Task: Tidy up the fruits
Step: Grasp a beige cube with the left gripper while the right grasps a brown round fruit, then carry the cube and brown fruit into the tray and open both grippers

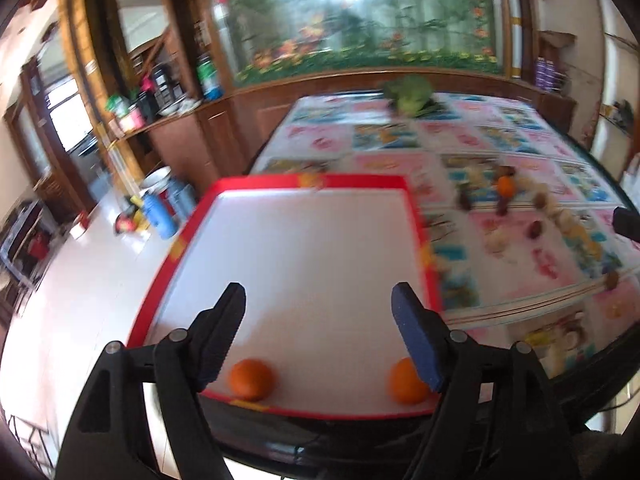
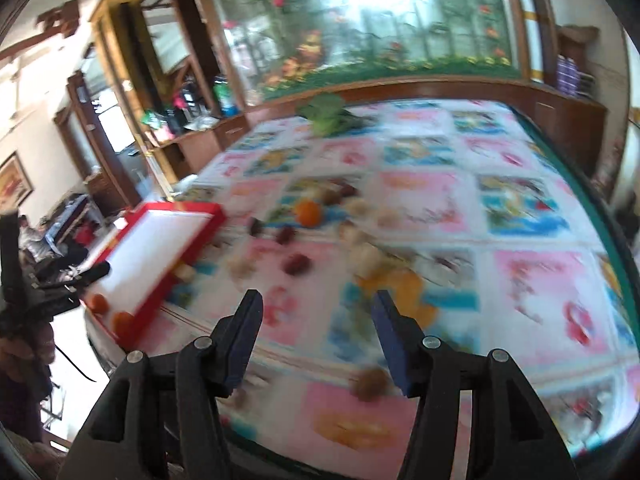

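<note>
A red-rimmed white tray (image 1: 416,200) lies on the table's left part. Two oranges rest at its near edge, one (image 1: 251,379) on the left and one (image 1: 406,382) on the right. My left gripper (image 1: 318,300) is open and empty above the tray's near end. A third orange (image 1: 506,186) lies among several small brown and pale fruits (image 1: 534,230) on the patterned cloth. In the right wrist view my right gripper (image 2: 316,304) is open and empty over the cloth, with a brown fruit (image 2: 370,384) just below it, the orange (image 2: 308,212) farther off and the tray (image 2: 208,210) at left.
A green leafy vegetable (image 1: 408,96) lies at the table's far end, also in the right wrist view (image 2: 326,114). The table's dark rim (image 2: 600,216) curves along the right. Shelves with bottles (image 1: 136,108) stand to the left. Both views are motion-blurred.
</note>
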### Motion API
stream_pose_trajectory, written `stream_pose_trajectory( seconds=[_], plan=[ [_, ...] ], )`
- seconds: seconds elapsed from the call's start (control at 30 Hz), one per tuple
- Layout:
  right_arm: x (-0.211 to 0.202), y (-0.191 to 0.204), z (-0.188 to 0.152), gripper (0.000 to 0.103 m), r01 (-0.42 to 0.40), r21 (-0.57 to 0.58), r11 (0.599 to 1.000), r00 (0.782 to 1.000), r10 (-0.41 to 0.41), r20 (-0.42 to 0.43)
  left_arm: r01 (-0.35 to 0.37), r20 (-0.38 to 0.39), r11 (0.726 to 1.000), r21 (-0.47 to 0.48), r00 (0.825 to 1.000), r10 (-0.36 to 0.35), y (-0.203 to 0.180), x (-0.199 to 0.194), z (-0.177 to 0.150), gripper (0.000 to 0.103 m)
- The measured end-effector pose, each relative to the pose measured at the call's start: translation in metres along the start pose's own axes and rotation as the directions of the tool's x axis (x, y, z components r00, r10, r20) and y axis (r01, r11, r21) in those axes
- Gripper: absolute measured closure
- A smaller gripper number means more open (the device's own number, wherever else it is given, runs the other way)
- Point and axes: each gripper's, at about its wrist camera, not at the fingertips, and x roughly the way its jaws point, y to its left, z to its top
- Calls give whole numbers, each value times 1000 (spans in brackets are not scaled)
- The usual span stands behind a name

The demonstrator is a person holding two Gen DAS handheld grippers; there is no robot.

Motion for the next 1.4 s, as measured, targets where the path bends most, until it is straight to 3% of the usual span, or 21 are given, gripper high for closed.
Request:
stream_pose_trajectory(
  seconds=[0.2, 0.33, 0.43, 0.53, 0.63, 0.93, 1.2, 1.4],
  plan=[
    [7, -15, -29, 46, 10, 14, 1000, 997, -9, -78, 143, -16, 979, 145, 990, -142, -75, 5, 11, 23],
    [19, -4, -26, 46, -1, -8, 1000, 996, 0, -85, 194, -77, 960, 201, 980, -182, -109, 16, 2, 23],
    [24, -6, -23, 48, -2, 2, 1000, 996, 3, -86, 199, -103, 958, 208, 978, -181, -116, 23, 1, 23],
    [34, -9, -23, 69, 27, -3, 1000, 994, -27, -109, 188, -109, 959, 210, 980, -168, -114, 31, 7, 23],
    [34, -15, -26, 78, 21, 18, 1000, 995, -19, -101, 191, -133, 963, 193, 977, -167, -111, 47, 15, 23],
    [36, -11, -27, 78, -1, -26, 1000, 998, 0, -69, 262, -220, 956, 131, 948, -230, -129, 91, 37, 24],
    [36, -14, -24, 78, -35, -10, 999, 997, 34, -76, 312, -288, 942, 124, 920, -266, -149, 121, 44, 52],
    [38, -6, -24, 78, -9, -43, 999, 997, 5, -80, 347, -285, 930, 123, 910, -302, -153, 121, 46, 74]
  ],
)
